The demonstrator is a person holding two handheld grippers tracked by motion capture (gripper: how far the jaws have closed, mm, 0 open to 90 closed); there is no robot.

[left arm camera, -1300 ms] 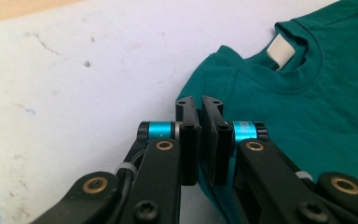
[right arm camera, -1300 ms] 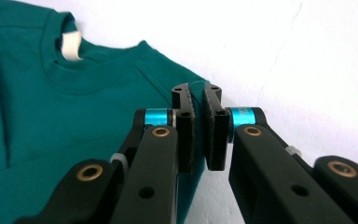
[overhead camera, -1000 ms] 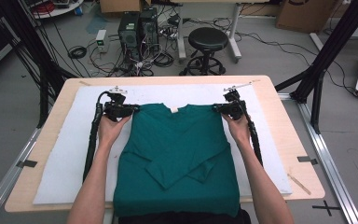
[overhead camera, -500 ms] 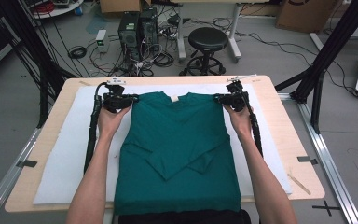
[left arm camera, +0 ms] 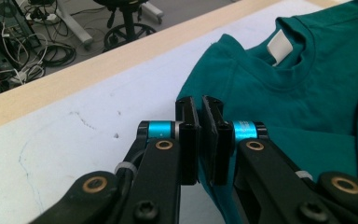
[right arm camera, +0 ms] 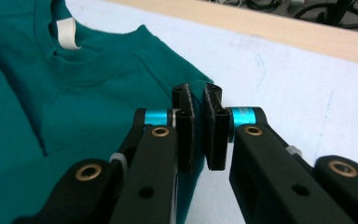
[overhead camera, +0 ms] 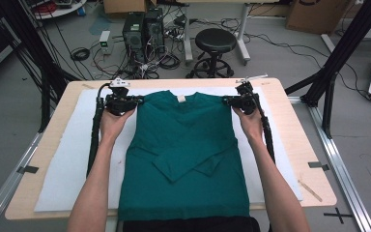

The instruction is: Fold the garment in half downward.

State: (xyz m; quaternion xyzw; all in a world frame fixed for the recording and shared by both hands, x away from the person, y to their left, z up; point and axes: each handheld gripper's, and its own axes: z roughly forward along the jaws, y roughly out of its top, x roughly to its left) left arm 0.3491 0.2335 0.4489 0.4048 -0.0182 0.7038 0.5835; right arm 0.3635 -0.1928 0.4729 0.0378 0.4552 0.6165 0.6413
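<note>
Green shirt (overhead camera: 183, 159) lies flat on the white mat (overhead camera: 72, 159) covering the wooden table (overhead camera: 290, 121), collar toward the far edge, both sleeves folded in across the chest. White neck label (left arm camera: 279, 43) visible inside the collar. Hem hangs over the near table edge; its lower end is cut off by the frame bottom.

Left gripper (overhead camera: 134, 100) at the shirt's left shoulder; in the left gripper view its 2 jaws are clamped on a fold of green cloth at the shoulder edge. Right gripper (overhead camera: 228, 100) at the right shoulder, jaws likewise pinched on the cloth.

How deep the fabric runs between the pads is hidden by the jaws themselves. From above, the hands cover most of each gripper body. Black stool (overhead camera: 215, 41) behind the table.
</note>
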